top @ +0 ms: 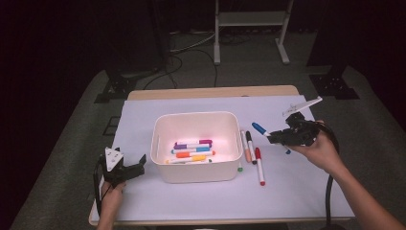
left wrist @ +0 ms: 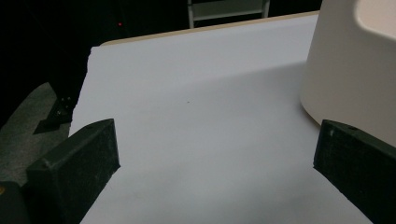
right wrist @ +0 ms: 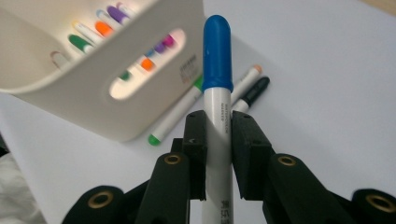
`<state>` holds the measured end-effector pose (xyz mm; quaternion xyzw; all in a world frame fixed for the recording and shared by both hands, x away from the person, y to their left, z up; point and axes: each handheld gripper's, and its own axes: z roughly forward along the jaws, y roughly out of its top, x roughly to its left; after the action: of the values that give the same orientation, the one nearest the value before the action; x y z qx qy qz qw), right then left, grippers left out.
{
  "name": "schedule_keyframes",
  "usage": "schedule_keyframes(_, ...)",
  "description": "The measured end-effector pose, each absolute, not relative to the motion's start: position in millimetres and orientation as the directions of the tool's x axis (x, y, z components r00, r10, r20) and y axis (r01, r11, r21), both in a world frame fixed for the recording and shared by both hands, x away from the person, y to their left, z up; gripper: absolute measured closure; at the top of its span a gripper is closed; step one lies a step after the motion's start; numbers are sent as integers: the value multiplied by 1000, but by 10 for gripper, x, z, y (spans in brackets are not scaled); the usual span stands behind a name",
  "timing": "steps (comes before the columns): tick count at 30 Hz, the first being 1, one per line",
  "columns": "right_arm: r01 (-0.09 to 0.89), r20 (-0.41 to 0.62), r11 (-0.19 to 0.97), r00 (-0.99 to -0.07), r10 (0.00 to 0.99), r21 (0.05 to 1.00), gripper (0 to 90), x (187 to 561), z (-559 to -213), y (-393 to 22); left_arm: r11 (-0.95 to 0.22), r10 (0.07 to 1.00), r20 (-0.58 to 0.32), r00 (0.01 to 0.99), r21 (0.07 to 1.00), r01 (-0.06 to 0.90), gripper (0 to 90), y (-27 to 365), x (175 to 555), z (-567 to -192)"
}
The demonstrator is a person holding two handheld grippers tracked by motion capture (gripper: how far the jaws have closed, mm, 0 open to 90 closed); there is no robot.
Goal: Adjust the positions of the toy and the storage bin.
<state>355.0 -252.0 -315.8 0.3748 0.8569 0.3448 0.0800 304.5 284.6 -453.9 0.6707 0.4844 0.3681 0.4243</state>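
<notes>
A white marker with a blue cap (right wrist: 217, 60) is pinched between the jaws of my right gripper (right wrist: 218, 126), cap pointing away from it. In the high view that gripper (top: 274, 138) hangs above the table just right of the white bin (top: 196, 115), the blue marker (top: 260, 129) pointing toward the bin. Several coloured markers (top: 191, 151) lie inside the bin. My left gripper (top: 139, 165) rests low on the table to the left of the bin, open. In its own view the left gripper (left wrist: 217, 144) has only bare white table between its jaws, with the bin (left wrist: 345, 70) close on the right.
Loose markers lie on the white table cover right of the bin: an orange one (top: 245, 146), a black one (top: 251, 146), a red one (top: 259, 166) and a green one (right wrist: 175, 116) against the bin wall (right wrist: 70, 98). A metal stand (top: 249, 19) is on the floor beyond the table.
</notes>
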Motion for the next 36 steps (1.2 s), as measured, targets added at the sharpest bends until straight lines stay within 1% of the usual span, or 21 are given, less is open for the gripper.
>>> schedule_keyframes(7,525,109,517,-766,634,676,760,3531,-2813,-2271,-172,962,84,260,925,339,0,2845,3045,-4538)
schedule_keyframes(12,465,103,557,-823,559,689,760,3491,-2683,-1972,-167,962,79,260,927,336,0,2846,3046,-4540)
schedule_keyframes(14,449,115,567,-843,526,691,760,3486,-2657,-1845,-166,962,79,260,927,336,0,2846,3045,-4539)
schedule_keyframes(18,406,102,601,-874,474,689,760,3477,-2630,-1589,-166,962,78,261,927,336,0,2846,3045,-4539)
schedule_keyframes(24,368,116,625,-907,405,688,760,3485,-2621,-1268,-173,961,84,264,926,335,0,2844,3043,-4539)
schedule_keyframes(36,320,141,684,-942,305,656,760,3537,-2791,-719,-172,962,84,261,927,334,0,2841,3044,-4540)
